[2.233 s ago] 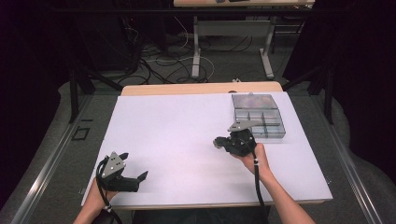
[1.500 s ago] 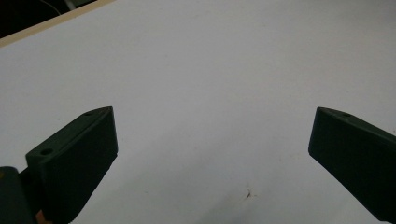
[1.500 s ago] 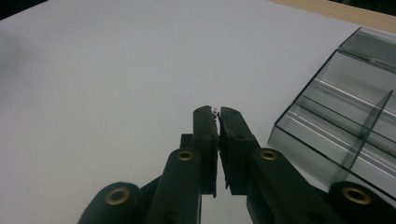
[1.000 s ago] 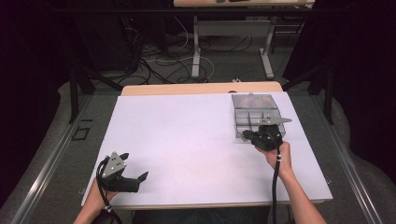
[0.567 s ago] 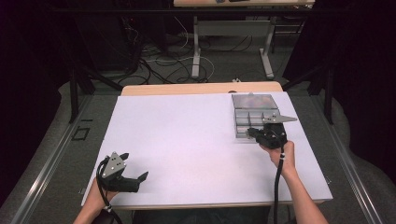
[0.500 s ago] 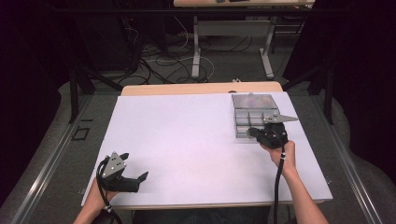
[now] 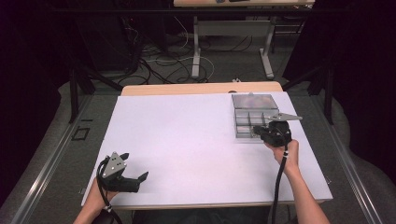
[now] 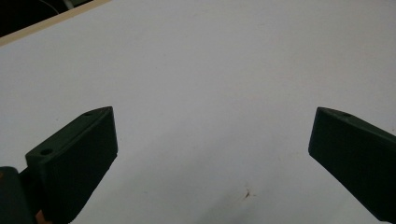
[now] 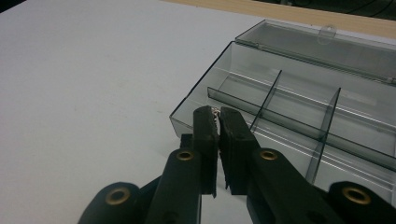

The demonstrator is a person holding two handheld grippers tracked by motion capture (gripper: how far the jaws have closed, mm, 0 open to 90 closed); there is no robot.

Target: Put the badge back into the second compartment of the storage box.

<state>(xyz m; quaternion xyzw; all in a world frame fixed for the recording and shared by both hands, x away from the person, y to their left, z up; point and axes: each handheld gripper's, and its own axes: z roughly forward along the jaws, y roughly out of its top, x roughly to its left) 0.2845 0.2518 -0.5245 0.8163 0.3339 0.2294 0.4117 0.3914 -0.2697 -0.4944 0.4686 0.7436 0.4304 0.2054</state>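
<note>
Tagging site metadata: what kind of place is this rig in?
Probably a lab or studio recording bay: white-topped table ringed by black curtains, loose cables on the grey floor, clear plastic compartment box.

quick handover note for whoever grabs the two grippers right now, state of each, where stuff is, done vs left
Right gripper: jaws shut on a small shiny piece, too small to identify, poised at the near corner of the clear compartment box.
Left gripper: jaws wide open, nothing between them, over bare white table at the near left.
Box: lid open and folded back, on the table's far right; the compartments seen look bare.
Done: piece picked up and brought to the box.
Left: likely drop it into a compartment.
</note>
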